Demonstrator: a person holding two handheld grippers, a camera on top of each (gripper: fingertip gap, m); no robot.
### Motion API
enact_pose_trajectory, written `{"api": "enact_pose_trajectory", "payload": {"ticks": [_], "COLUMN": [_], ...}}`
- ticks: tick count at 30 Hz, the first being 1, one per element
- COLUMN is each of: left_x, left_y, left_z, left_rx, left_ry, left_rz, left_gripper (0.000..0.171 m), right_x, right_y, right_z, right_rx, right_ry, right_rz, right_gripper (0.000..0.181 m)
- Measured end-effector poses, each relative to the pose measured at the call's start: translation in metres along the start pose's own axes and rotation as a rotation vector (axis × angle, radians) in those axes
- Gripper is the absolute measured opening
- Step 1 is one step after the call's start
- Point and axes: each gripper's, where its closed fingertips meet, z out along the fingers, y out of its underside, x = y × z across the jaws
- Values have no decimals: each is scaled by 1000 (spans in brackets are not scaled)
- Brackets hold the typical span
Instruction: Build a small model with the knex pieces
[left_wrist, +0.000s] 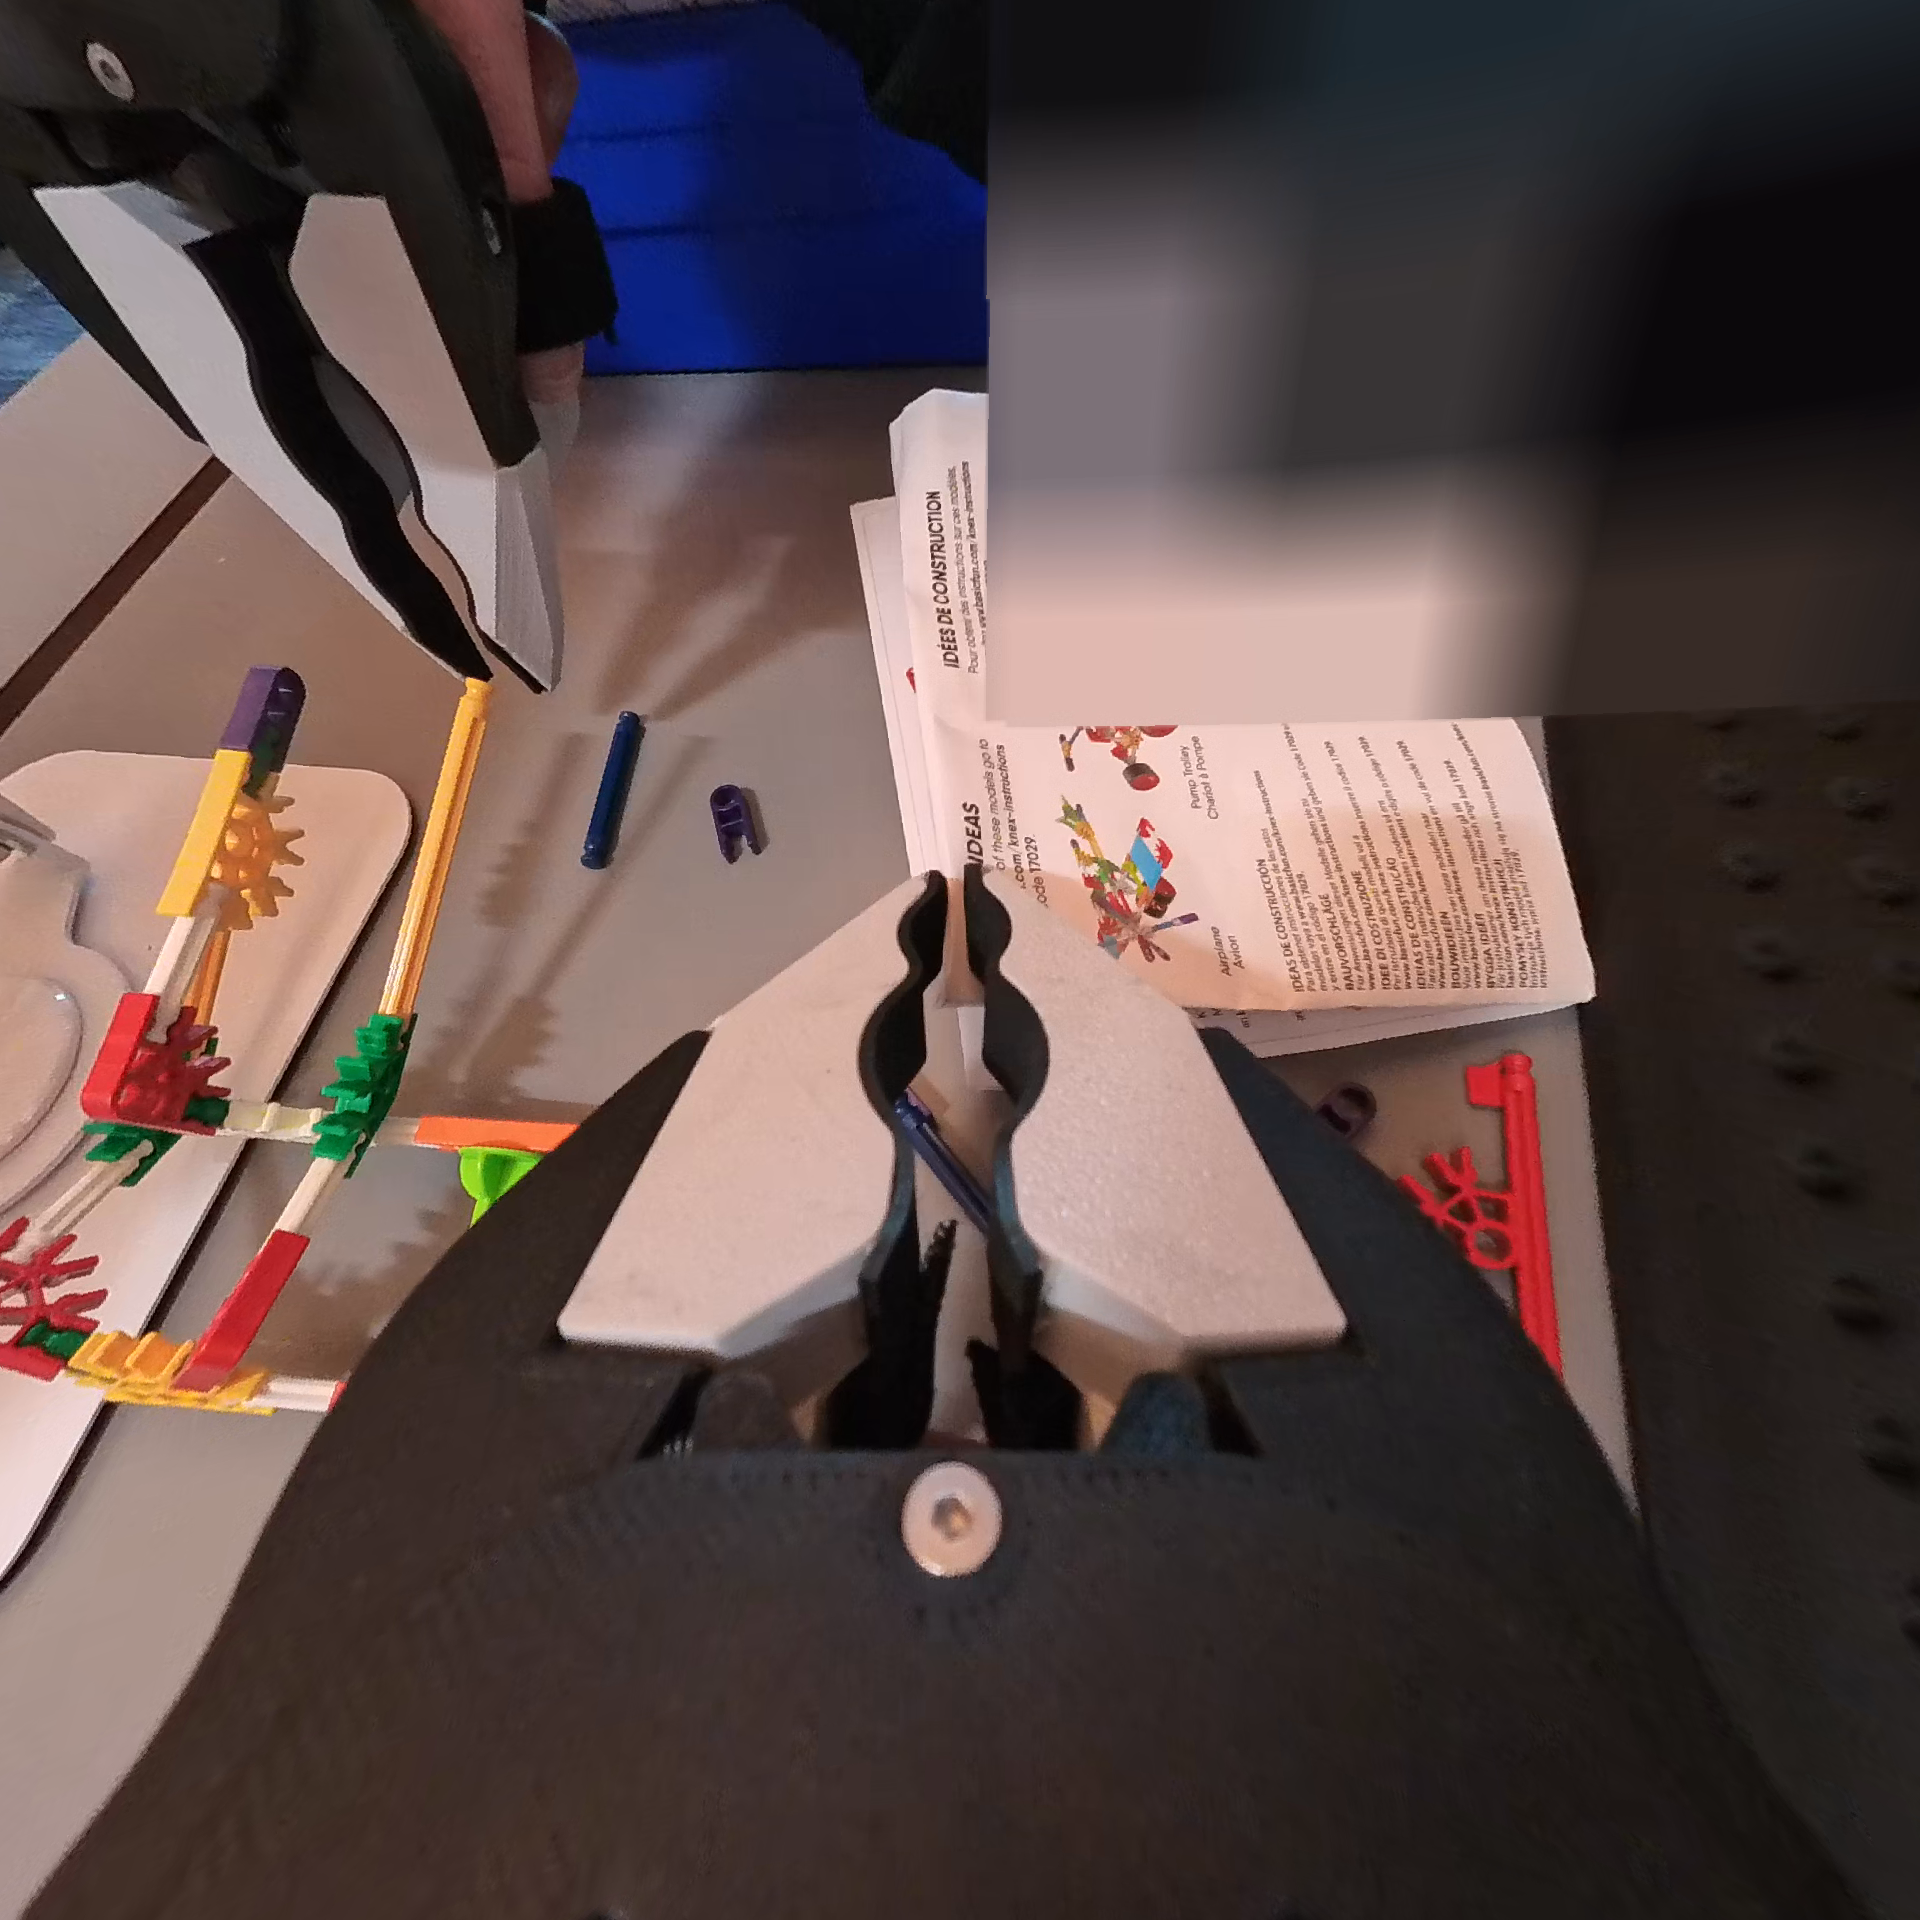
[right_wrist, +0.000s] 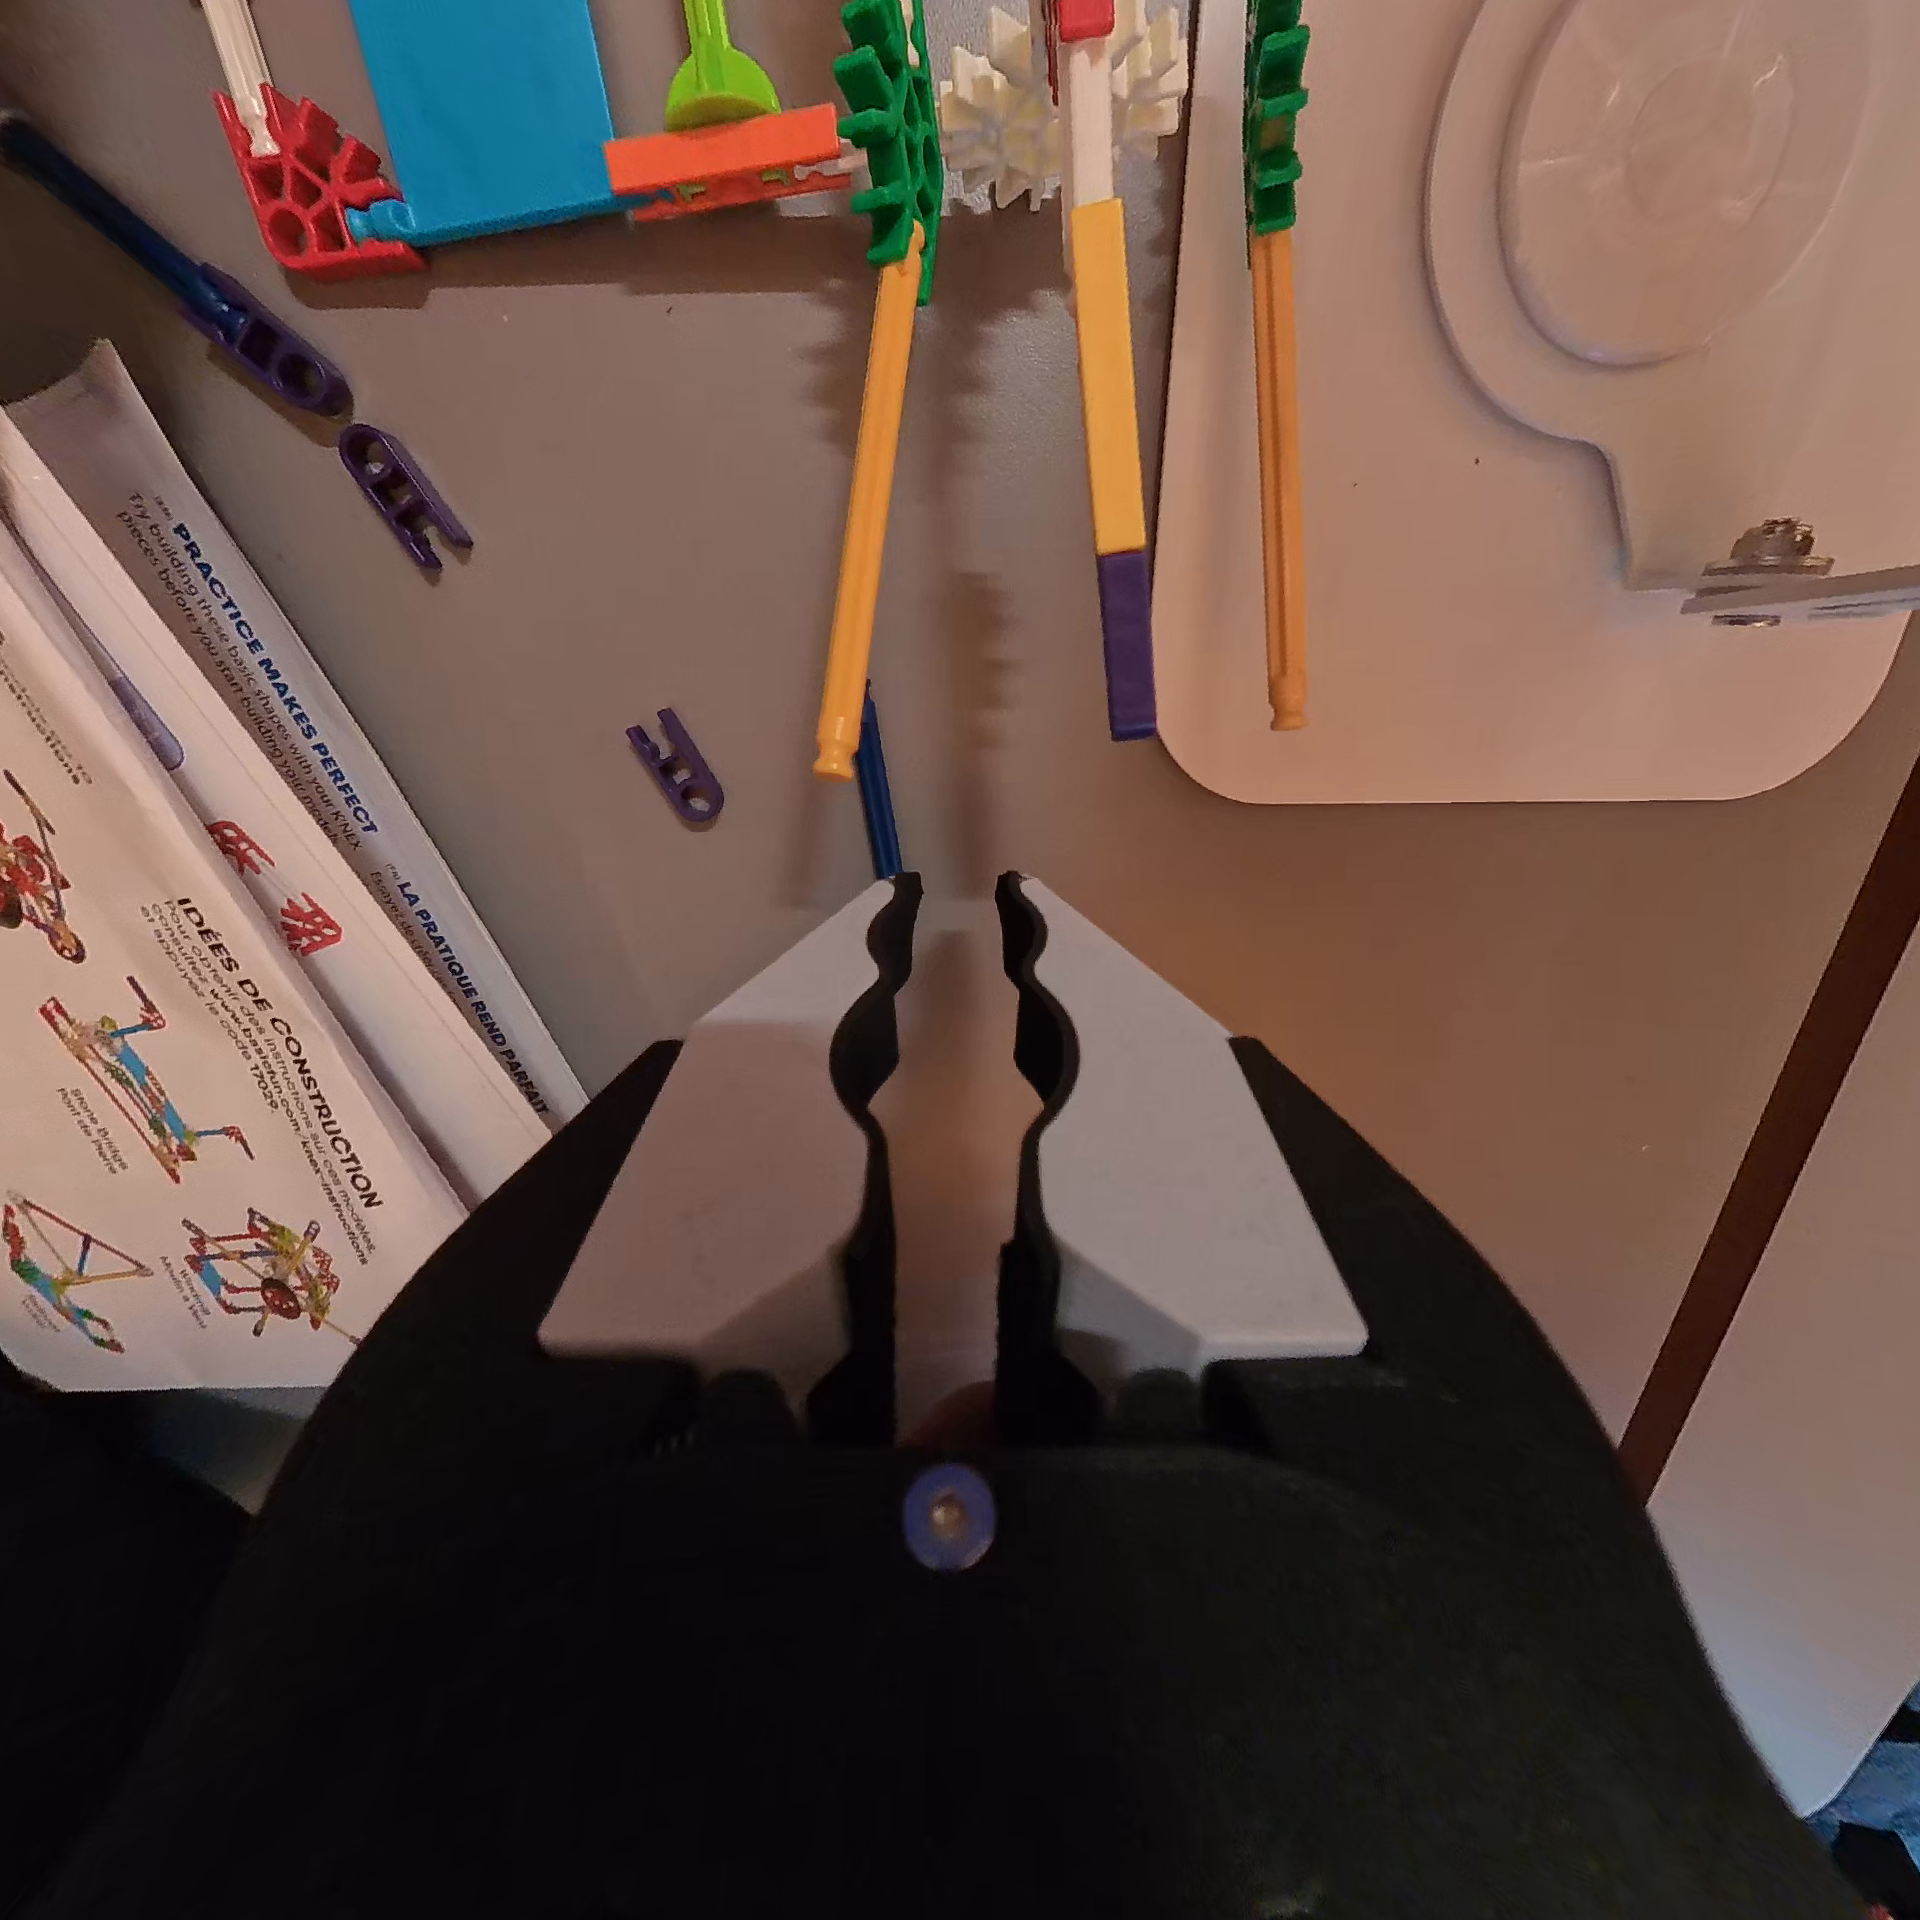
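My left gripper (left_wrist: 956, 883) hangs over the grey table (left_wrist: 707, 582) with its jaws almost together and nothing between them. Through the slit I see a dark blue rod (left_wrist: 940, 1153) lying below. My right gripper (right_wrist: 958, 883) is open by a narrow gap and empty. In the left wrist view its tips (left_wrist: 512, 681) hover just above the free end of a yellow rod (left_wrist: 436, 852). That rod (right_wrist: 868, 520) sticks out of a green connector (right_wrist: 894, 125) on a multicoloured rod-and-connector build (left_wrist: 208, 1039). A loose blue rod (right_wrist: 878, 800) and a purple clip (right_wrist: 677, 769) lie close by.
A white board (right_wrist: 1455, 623) lies under part of the build. An open instruction booklet (left_wrist: 1247, 862) lies on the table. A red piece (left_wrist: 1496, 1195) lies beside a black perforated mat (left_wrist: 1745, 1039). A blue bin (left_wrist: 769, 208) stands behind. More purple clips (right_wrist: 405, 499) lie near the booklet (right_wrist: 208, 935). The tips of one gripper are about 15 cm away from the tips of the other. My right tips are roughly 6 cm from the yellow rod (left_wrist: 436, 852). The purple clip (right_wrist: 677, 769) is about 6 cm from my right fingertips. It is also in sight in the left wrist view (left_wrist: 736, 824). Between my right fingertips and the green connector (right_wrist: 894, 125) there is roughly 11 cm. It is also in sight in the left wrist view (left_wrist: 351, 1088).
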Motion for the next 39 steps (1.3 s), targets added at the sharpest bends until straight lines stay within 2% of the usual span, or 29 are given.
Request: {"api": "enact_pose_trajectory", "payload": {"ticks": [39], "left_x": [-1], "left_y": [2], "left_z": [1], "left_rx": [-3], "left_ry": [-2], "left_rz": [5], "left_gripper": [2], "right_x": [0], "right_y": [-1], "right_z": [0], "right_rx": [-1], "right_ry": [4], "right_rz": [-3], "right_gripper": [15]}}
